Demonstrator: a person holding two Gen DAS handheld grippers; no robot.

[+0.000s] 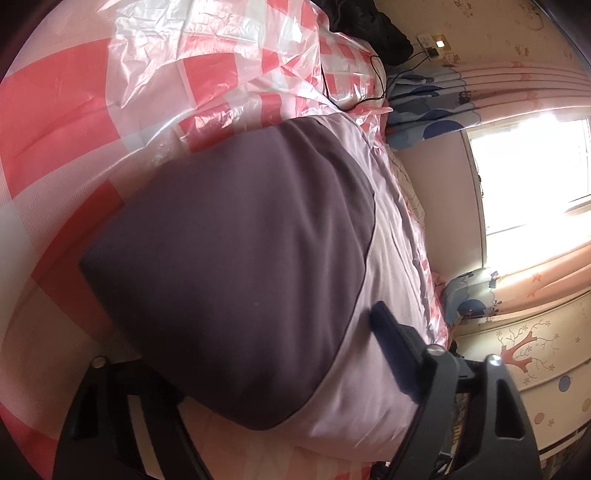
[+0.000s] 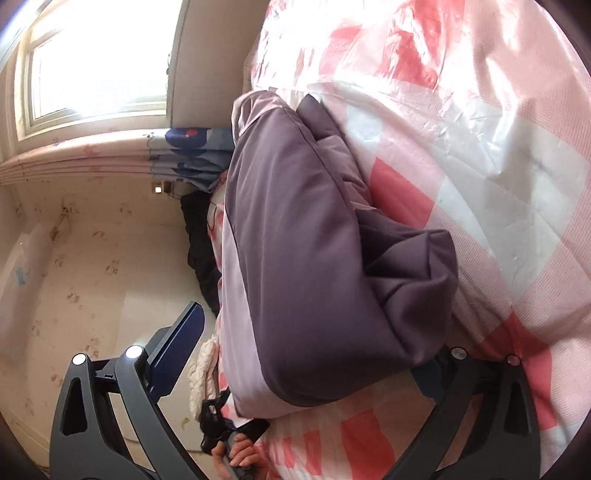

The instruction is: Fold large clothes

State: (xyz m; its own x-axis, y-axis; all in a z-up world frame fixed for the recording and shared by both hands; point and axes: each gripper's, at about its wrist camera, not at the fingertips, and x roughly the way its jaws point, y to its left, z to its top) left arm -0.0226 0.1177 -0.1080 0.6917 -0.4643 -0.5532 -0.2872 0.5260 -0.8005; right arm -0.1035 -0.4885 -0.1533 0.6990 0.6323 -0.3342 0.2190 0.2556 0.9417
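Black fingers (image 1: 391, 350) of the left gripper (image 1: 258, 369) are seen closest to the lens, one at the lower left, largely hidden under cloth, and one at the lower right lying on the pale lilac lining. Between them bulges the garment (image 1: 240, 266), dark purple outside and lilac inside. The jaws are parted with the cloth between them; whether the pads press on it cannot be told.

Beyond the left gripper the garment is spread over a red-and-white checked cover (image 1: 66, 110) topped with crinkled clear plastic (image 1: 207, 74). A black bundle (image 1: 369, 26) and a thin cable (image 1: 380, 74) lie far ahead, with a curtain (image 1: 524, 85) and a bright window (image 1: 528, 166) to the right.

In the right wrist view, the right gripper (image 2: 317, 343) is spread wide, its left finger (image 2: 181, 343) in open air and its right finger mostly covered by a folded purple corner of the garment. No pinch can be made out. Below the left finger a hand (image 2: 236, 454) is seen gripping the other tool's handle, just beside the garment's edge.
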